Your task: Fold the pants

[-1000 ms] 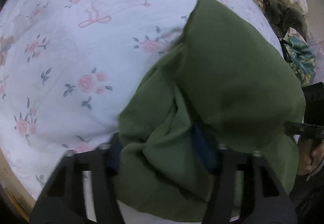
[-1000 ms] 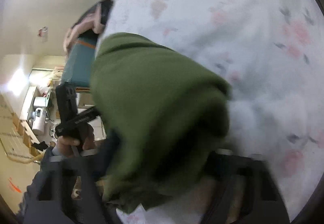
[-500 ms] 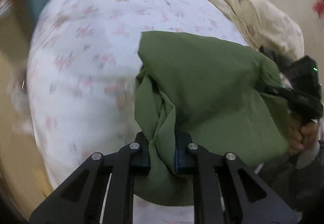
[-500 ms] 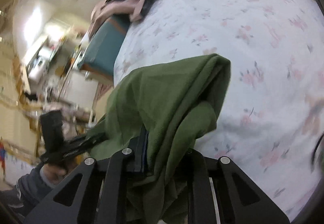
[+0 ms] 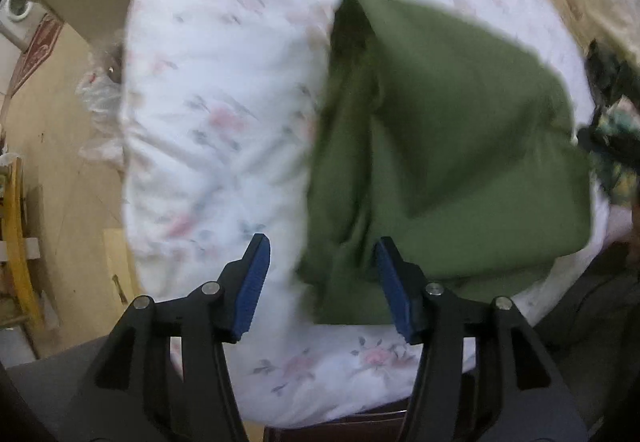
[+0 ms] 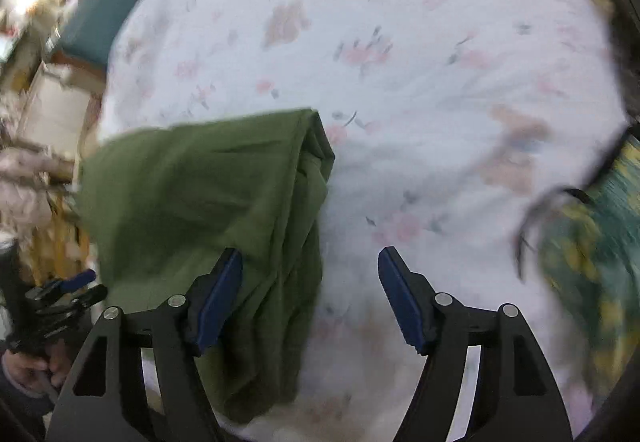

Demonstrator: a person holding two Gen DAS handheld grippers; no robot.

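one pair of olive-green soft cloth pants (image 5: 448, 146), folded into a thick bundle, lying on the white bed sheet with pink flower print (image 5: 216, 114); centre-right of the left wrist view, lower left of the right wrist view. handling, as judged: light, limp, non-fragile, layers likely to slide apart; best taken at the bunched folded edge nearest the tools, pinching all layers together. two tools: left tool (image 5: 320, 282), blue pads apart and opening, its right pad just beside the near edge of the cloth, nothing clamped; right tool (image 6: 310, 296), pads wide apart and opening, cloth edge draped beside its left pad, not gripped. one blue-and-yellow patterned fabric (image 6: 592, 242) at right edge. one hand (image 6: 28, 366) at lower left.
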